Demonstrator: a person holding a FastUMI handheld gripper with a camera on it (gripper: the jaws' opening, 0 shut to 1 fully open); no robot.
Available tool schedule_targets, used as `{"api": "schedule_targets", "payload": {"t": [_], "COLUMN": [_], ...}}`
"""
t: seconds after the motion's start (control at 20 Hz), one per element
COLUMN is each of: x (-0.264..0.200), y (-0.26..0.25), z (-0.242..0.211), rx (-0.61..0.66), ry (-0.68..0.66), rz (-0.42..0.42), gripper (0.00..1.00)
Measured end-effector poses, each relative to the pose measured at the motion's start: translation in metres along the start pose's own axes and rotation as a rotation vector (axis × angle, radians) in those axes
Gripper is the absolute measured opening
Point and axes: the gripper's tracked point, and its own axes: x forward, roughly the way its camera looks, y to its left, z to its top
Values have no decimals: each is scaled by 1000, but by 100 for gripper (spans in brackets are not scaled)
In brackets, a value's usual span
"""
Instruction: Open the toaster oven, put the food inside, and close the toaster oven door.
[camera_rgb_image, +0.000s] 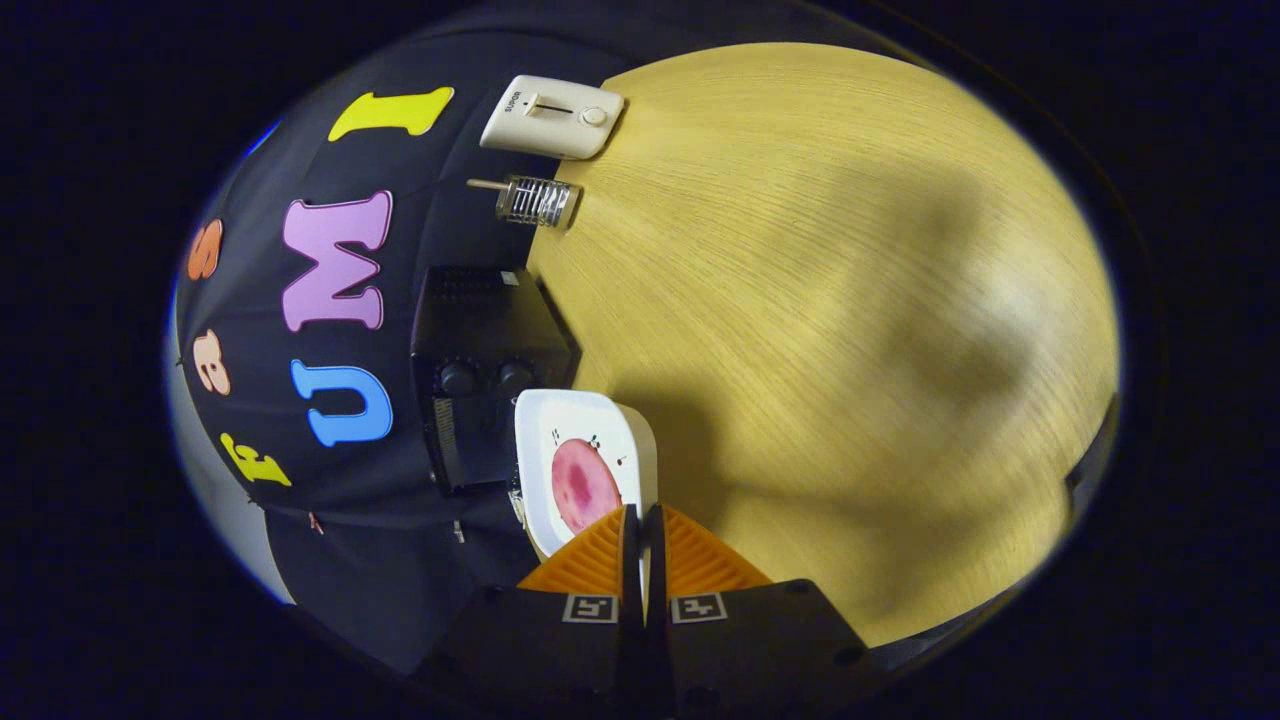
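Gripper: its two fingers are almost fully together, with only a thin slit between them. The edge of the plate sits in that slit, so both fingers pinch the plate. The finger pads have small ridges on them, like steps.

Plate: white, smooth and shiny, square with round corners and a raised rim. The fingers hold it by its near edge. Little dark marks are drawn on it.

Food: a flat, round, pink slice with a darker pink middle. It lies on the plate, right at the fingertips.

Toaster oven: a black box with hard, straight sides. It is just beyond the plate, and the plate's far edge covers part of its front. Two round black knobs sit on its front, just past the plate's rim. Rows of small slots run along its far end. I cannot tell if its door is open.

Table: light wood with fine lines in it, smooth and flat. The toaster oven stands at its edge, by the black cloth wall.

Glass jar: clear, with ridged sides. It lies past the toaster oven, and a thin wooden stick pokes out of it.

White box: smooth plastic with round corners, a slider slot and a round button. It is beyond the jar, farthest from the toaster oven.
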Motion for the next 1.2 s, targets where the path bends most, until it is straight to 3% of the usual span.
{"api": "schedule_targets", "payload": {"t": [0.4,0.7,1.2], "x": [51,92,185], "y": [71,112,157], "z": [-67,-95,-89], "rx": [70,96,278], "ry": [-77,-144,-228], "rz": [43,27,-26], "gripper": [5,5,5]}}
